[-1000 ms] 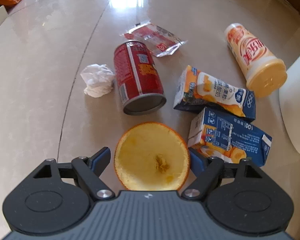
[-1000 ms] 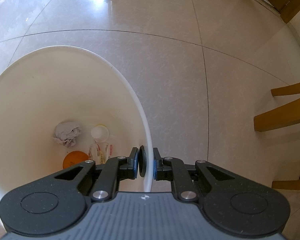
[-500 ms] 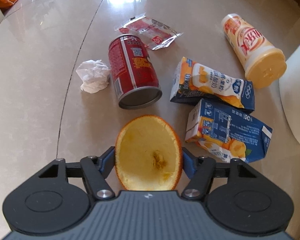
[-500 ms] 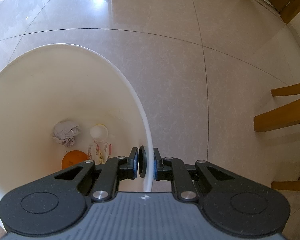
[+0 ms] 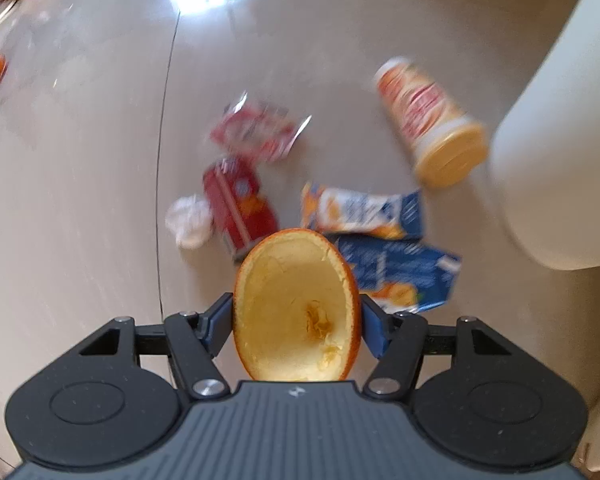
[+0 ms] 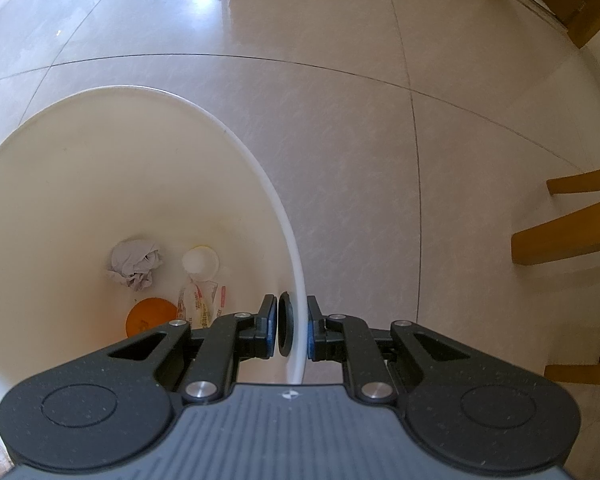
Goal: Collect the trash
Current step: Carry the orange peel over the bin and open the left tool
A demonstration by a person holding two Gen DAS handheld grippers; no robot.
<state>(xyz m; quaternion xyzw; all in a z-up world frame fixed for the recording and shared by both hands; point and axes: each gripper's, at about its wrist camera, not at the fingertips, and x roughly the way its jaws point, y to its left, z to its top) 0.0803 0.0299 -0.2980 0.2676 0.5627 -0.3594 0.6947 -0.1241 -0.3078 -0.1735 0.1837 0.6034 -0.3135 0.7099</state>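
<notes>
Left wrist view alone shows the left gripper clamping a hollow orange peel half above blurred litter — right gripper pinches the white bin rim.

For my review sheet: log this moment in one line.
left hand-held gripper: shut on orange peel | right hand-held gripper: shut on bin rim

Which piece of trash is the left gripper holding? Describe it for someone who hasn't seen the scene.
Start at the white bin, then the litter on the floor beside it. Nearer the camera, the left gripper clamps a hollow orange peel half, the only cup-shaped, pale-inside piece.
</notes>
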